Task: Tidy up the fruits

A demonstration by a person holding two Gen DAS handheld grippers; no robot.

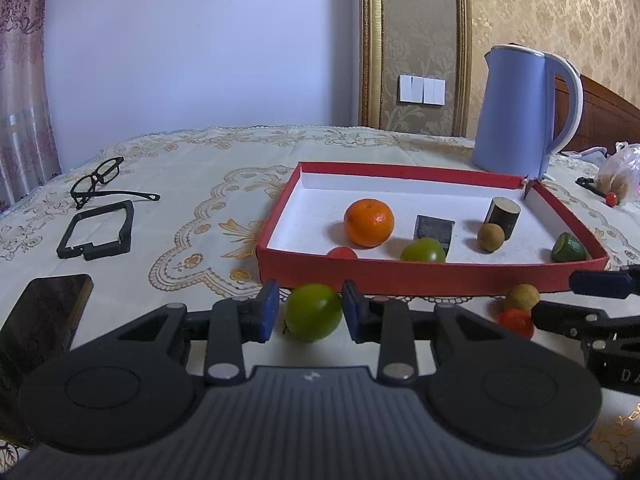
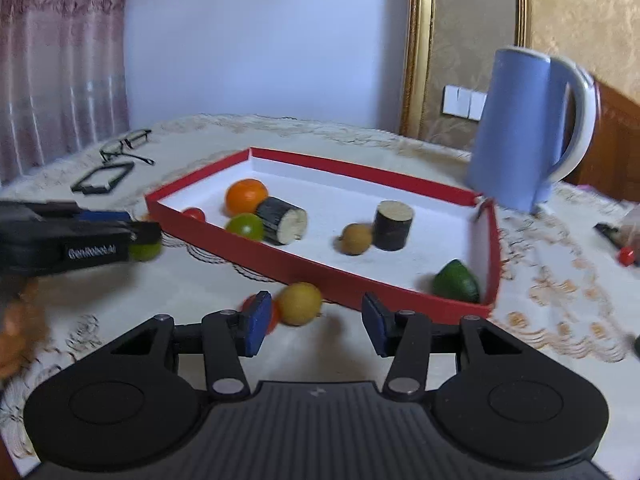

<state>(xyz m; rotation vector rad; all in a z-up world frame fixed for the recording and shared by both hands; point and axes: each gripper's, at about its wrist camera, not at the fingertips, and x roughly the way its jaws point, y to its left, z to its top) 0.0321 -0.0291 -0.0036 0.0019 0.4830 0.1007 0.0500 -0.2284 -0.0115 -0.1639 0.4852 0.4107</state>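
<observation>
A red box with a white floor holds an orange, a green tomato, a small red tomato, a brown longan, a green lime piece and two dark wooden blocks. My left gripper has its blue pads on either side of a green tomato on the cloth before the box. My right gripper is open; a yellow-brown longan and a red tomato lie between its fingers, near the left pad.
A blue kettle stands behind the box. Glasses, a black frame and a dark phone lie at the left. A plastic bag and a small red item lie at the far right.
</observation>
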